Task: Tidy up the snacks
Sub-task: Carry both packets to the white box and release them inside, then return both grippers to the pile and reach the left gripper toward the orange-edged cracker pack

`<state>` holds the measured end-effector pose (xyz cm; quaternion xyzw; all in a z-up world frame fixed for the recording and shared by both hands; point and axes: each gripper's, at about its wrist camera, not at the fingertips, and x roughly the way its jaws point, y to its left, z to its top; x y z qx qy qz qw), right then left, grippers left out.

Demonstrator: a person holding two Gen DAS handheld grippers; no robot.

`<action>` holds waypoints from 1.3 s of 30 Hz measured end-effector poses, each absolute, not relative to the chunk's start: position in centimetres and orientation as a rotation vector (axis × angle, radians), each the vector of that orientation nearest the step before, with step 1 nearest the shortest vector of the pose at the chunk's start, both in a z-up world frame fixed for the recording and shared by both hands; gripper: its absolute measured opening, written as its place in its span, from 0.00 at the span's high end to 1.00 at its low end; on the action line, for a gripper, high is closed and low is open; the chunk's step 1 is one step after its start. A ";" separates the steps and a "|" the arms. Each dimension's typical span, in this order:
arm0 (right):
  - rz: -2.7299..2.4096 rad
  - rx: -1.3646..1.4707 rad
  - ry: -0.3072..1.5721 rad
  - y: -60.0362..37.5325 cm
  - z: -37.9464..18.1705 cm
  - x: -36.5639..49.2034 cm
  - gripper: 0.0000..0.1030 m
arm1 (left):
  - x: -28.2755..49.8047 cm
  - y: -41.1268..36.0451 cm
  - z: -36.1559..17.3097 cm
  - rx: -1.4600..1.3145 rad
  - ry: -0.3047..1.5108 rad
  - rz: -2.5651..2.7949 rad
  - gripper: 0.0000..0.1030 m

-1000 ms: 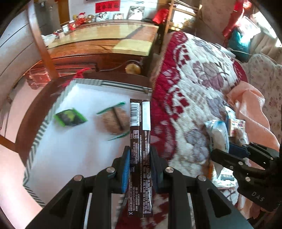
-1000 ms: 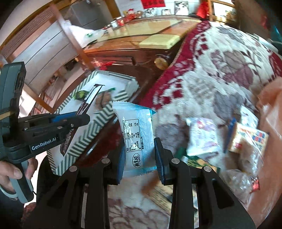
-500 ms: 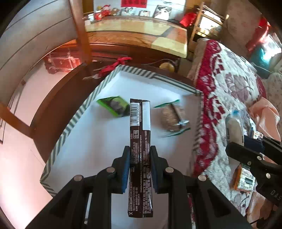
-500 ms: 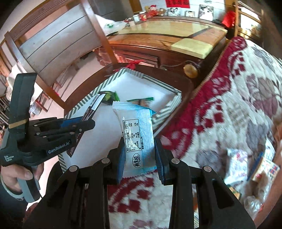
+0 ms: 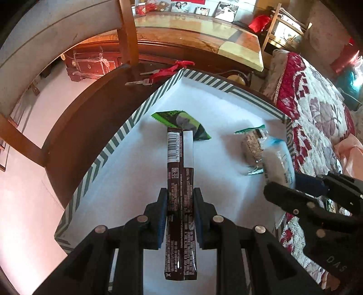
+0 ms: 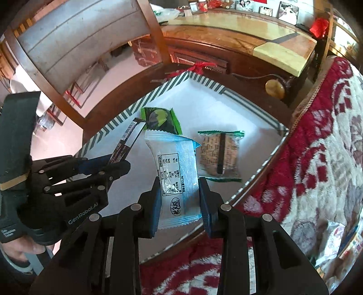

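Brown snack bar (image 5: pixel 180 179) is pinched in left gripper (image 5: pixel 180 204), hanging over the striped box (image 5: pixel 113 145); white-blue snack pack (image 6: pixel 178 179) is clamped in right gripper (image 6: pixel 179 195) over the box's near-right edge. Inside the box, a green packet (image 5: pixel 181 121) lies far-left w/ a clear-wrapped cake (image 6: pixel 219 154) to its right, apart. Box sits on a dark table (image 5: pixel 90 113), red-patterned blanket (image 5: pixel 317 109) to the right.

chair (image 5: pixel 127 34) | keys on red ribbon (image 5: pixel 168 72) | floral blanket (image 5: pixel 317 109) | framed photos (image 6: pixel 288 10)

The left gripper (image 5: pixel 180 204) clamps a brown snack bar (image 5: pixel 180 181) above the striped box (image 5: pixel 109 147), apparently clear of its floor.
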<state>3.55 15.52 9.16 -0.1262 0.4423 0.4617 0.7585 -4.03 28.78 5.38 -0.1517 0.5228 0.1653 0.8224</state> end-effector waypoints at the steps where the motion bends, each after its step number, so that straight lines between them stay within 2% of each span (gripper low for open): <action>1: 1.005 -0.277 0.968 15.6 9.0 3.6 0.72 | -4.0 28.8 5.3 -0.324 1.114 0.352 0.78; 23: 0.966 -0.297 1.029 18.0 6.3 4.4 0.70 | -3.4 29.8 4.1 -0.332 1.141 0.394 0.77; 29: 0.978 -0.249 1.022 16.9 6.7 4.1 0.56 | -3.9 30.0 4.3 -0.348 1.140 0.430 0.75; 31: 0.984 -0.234 1.012 16.3 7.1 3.8 0.56 | -4.1 29.9 4.5 -0.352 1.139 0.438 0.61; 32: 0.981 -0.228 1.006 15.9 7.3 3.7 0.56 | -4.2 29.8 4.7 -0.356 1.131 0.439 0.49; 33: 0.979 -0.220 1.000 15.5 7.5 3.5 0.56 | -4.3 29.6 4.9 -0.359 1.117 0.437 0.42; 36: 0.974 -0.182 0.991 13.9 7.9 3.2 0.56 | -4.8 28.9 5.9 -0.343 1.087 0.446 0.33; 39: 0.970 -0.138 0.977 12.3 8.4 2.7 0.56 | -5.0 27.9 6.5 -0.337 1.071 0.432 0.31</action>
